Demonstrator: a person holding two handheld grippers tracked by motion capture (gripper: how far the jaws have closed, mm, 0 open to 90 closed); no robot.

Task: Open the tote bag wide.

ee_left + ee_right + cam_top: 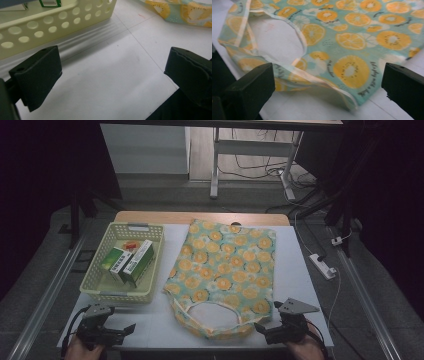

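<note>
A fabric tote bag (223, 270) printed with orange slices on pale blue lies flat in the middle of the white table, its handle loop (212, 317) toward the near edge. A pale yellow perforated basket (95, 279) at the left holds green-and-white boxes (131, 261). My left gripper (125, 332) rests near the front left corner, open, with bare table between its jaws and the basket wall (50, 26) just ahead. My right gripper (261, 329) sits at the front right, open, its jaws either side of the bag's near corner and handle (317, 75).
The white table surface (295, 270) ends close behind both grippers at the near edge. A power strip (322, 266) and cables lie on the floor to the right. A desk frame (250, 150) stands beyond the table.
</note>
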